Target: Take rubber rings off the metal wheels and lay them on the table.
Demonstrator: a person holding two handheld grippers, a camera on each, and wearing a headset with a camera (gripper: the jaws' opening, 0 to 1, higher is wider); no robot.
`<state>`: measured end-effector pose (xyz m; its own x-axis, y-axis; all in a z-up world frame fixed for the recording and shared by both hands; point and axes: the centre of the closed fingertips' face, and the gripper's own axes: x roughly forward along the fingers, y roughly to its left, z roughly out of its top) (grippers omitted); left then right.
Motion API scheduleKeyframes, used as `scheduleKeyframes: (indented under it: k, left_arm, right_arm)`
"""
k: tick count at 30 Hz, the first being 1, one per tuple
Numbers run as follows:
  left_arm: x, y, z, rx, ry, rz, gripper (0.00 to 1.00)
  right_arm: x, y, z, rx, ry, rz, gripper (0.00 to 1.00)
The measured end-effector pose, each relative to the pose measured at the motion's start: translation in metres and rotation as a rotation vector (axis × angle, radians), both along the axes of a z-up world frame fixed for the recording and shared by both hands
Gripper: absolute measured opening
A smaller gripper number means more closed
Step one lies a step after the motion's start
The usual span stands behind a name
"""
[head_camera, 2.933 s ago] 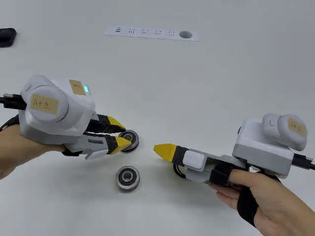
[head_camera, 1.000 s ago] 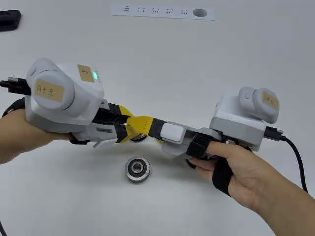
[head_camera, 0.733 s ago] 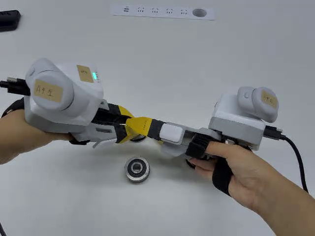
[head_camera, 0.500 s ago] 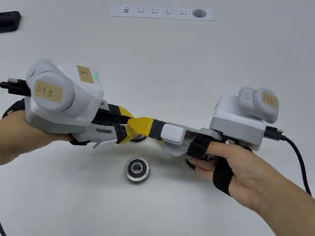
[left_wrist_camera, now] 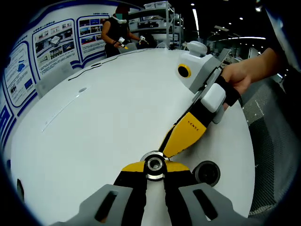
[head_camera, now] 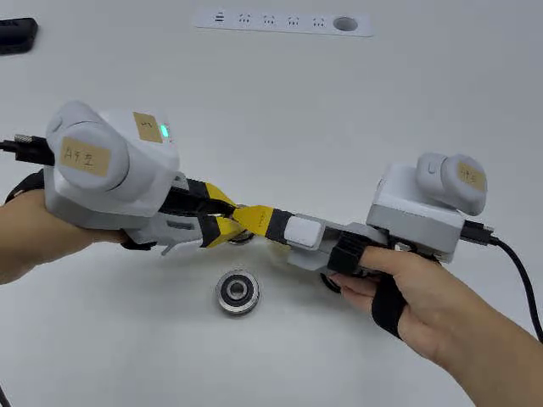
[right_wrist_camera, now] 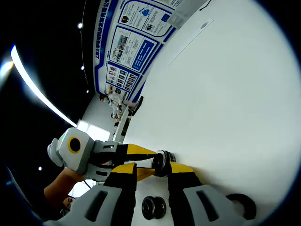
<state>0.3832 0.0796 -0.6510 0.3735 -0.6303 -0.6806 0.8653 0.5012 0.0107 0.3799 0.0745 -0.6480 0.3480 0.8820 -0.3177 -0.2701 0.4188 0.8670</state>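
Note:
My left gripper (head_camera: 224, 219) is shut on a small metal wheel (head_camera: 240, 236) and holds it just above the white table (head_camera: 280, 110). In the left gripper view the wheel (left_wrist_camera: 154, 165) sits face-on between the yellow jaws. My right gripper (head_camera: 244, 217) comes in from the right, its jaws closed on the black rubber ring at the wheel's rim (right_wrist_camera: 162, 162). A second wheel (head_camera: 237, 291) with its ring on lies flat on the table just in front of both grippers. One loose black ring (right_wrist_camera: 240, 205) lies on the table under the right gripper.
A white power strip (head_camera: 280, 20) lies along the far edge, and a black object (head_camera: 17, 34) sits at the far left. A cable (head_camera: 517, 280) trails from the right gripper. People stand at another table in the background (left_wrist_camera: 120, 30).
Since 2.9 s ago my right gripper came in from the right and met the wheel held by the left gripper. In the last half second it drew back slightly to the right.

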Motion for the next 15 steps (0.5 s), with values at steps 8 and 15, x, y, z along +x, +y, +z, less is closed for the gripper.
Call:
scheduleKeyframes:
  k: [8,15]
  left_arm:
    - [-0.0002,-0.0002,0.0001,0.000,0.000,0.003,0.13]
    - [-0.0005,-0.0001,-0.0002,-0.001,0.000,0.003,0.13]
  right_arm:
    - [0.0049,-0.0068,-0.0110,-0.035,0.033,-0.024,0.05]
    - [0.0042,-0.0078,-0.0100,-0.028,0.043,-0.020,0.02]
